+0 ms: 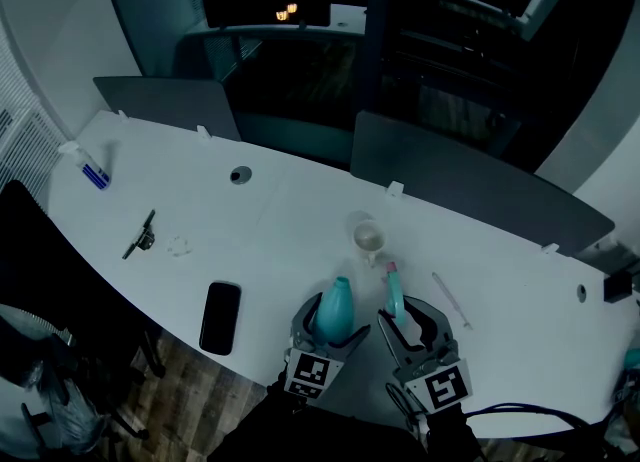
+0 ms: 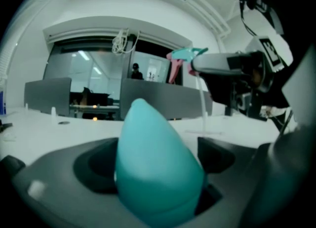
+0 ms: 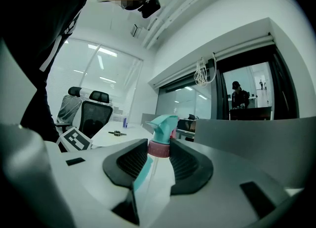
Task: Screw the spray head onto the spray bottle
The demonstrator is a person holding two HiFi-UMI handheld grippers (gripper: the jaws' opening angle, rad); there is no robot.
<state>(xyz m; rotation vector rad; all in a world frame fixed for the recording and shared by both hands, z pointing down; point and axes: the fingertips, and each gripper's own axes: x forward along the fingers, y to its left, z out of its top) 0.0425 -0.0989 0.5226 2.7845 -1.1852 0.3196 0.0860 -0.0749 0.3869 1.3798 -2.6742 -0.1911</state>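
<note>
Spray head point(image 3: 160, 123) pinched at its collar in my right gripper point(image 1: 410, 317), spray bottle point(image 2: 153, 168) clamped in my left gripper point(image 1: 333, 318); if they meet misaligned, I'd likely cross-thread or snag the dip tube point(image 2: 203, 108)

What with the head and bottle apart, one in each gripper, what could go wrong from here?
1. The spray head, held at its pink collar by the right gripper, trails a thin clear tube that may miss the bottle's narrow mouth or bend.
2. The bottle is smooth and tapered, so it may slip or spin in the left gripper once twisting starts.
3. The cup stands just beyond both, and a swing could knock it.
</note>
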